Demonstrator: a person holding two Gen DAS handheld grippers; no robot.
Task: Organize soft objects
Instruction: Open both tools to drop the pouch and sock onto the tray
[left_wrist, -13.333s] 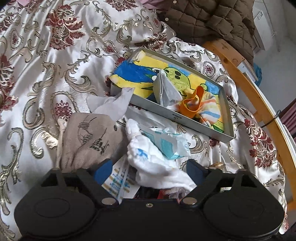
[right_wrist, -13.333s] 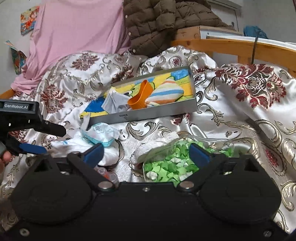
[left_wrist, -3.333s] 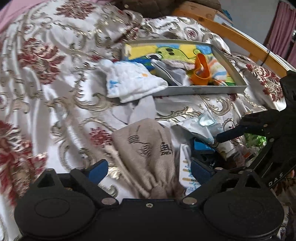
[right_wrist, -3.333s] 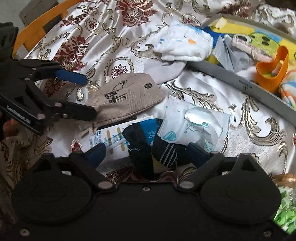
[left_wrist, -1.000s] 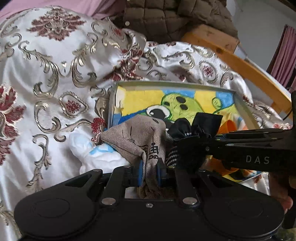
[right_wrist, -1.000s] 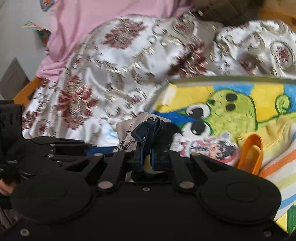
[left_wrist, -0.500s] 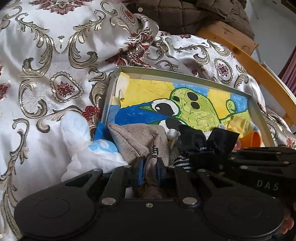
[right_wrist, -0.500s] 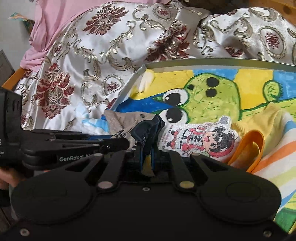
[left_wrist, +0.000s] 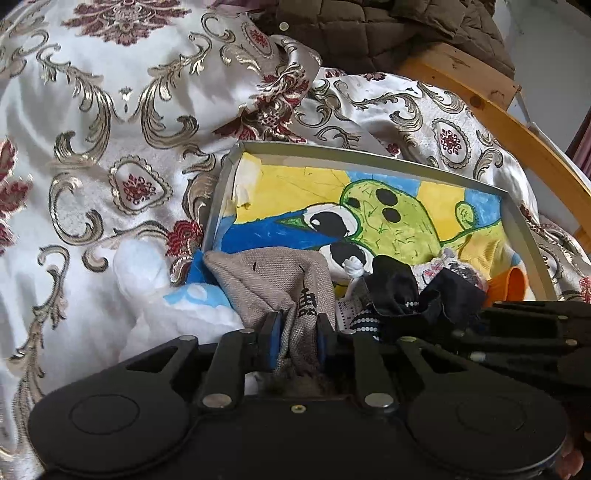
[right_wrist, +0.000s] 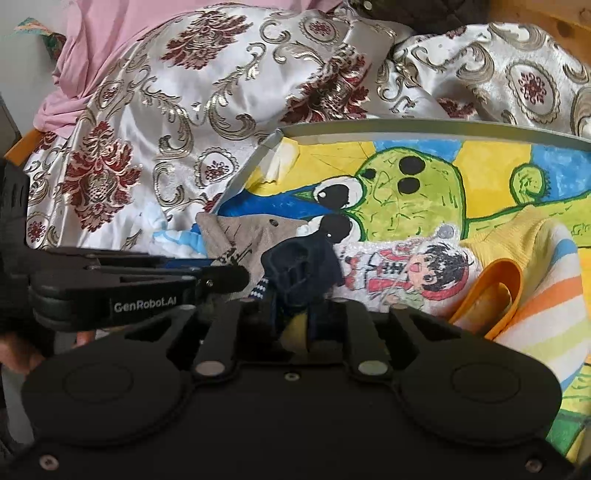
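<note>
My left gripper (left_wrist: 297, 334) is shut on a beige linen pouch (left_wrist: 273, 280) and holds it over the near left corner of a grey tray (left_wrist: 218, 206) lined with a green cartoon drawing. My right gripper (right_wrist: 295, 321) is shut on a dark navy sock (right_wrist: 301, 267), just right of the pouch (right_wrist: 243, 232). The sock also shows in the left wrist view (left_wrist: 402, 291). The left gripper's side appears in the right wrist view (right_wrist: 144, 284). A white padded cloth (left_wrist: 159, 291) lies against the tray's left wall.
In the tray lie a cartoon-print cloth (right_wrist: 402, 273), an orange band (right_wrist: 495, 295) and a striped yellow cloth (right_wrist: 546, 295). The tray rests on a patterned satin bedspread (left_wrist: 92, 129). A brown quilted jacket (left_wrist: 369, 26) and a wooden bed rail (left_wrist: 517, 122) lie beyond.
Both grippers have lowered a little toward the tray's near left corner, still holding the pouch and the sock. The tray looks closer and larger.
</note>
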